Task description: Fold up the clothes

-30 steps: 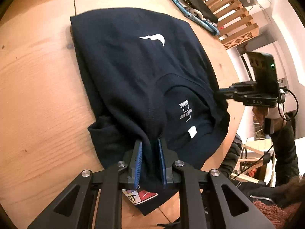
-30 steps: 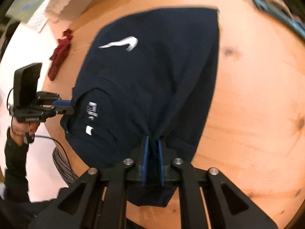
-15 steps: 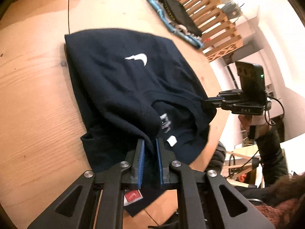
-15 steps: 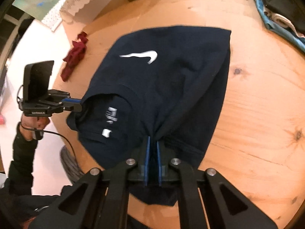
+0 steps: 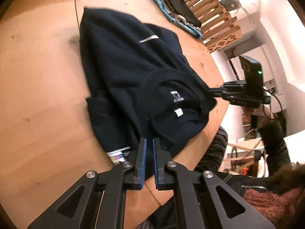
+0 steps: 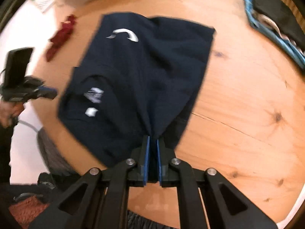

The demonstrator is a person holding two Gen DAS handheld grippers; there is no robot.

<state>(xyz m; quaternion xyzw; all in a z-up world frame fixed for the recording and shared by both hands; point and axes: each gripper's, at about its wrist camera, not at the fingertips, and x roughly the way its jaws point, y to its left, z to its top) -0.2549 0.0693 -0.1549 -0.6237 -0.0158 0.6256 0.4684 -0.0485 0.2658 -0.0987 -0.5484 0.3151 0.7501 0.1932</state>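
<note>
I had the dark navy blue shirt with a white swoosh mark (image 5: 133,72) lying on the round light wooden surface (image 5: 38,95), with its near end lifted up. My left hand-held gripper (image 5: 149,145) was squeezed almost shut on the cloth by the neck hole, with only a thin gap between its blue pads (image 5: 143,152). My right hand-held gripper (image 6: 152,143) was pinched tight on a bunch of the same shirt (image 6: 152,66), and the cloth fanned out from it in folds. The white tag inside the neck (image 5: 178,112) showed (the neck side faced up). The far edge of the shirt lay flat on the surface (image 6: 247,95).

At the far rim sat a blue and black pile of clothes (image 5: 175,5), next to a slatted wooden chair back (image 5: 213,17). A small dark red cloth (image 6: 61,36) lay near the left rim in the right view. The right view was blurry.
</note>
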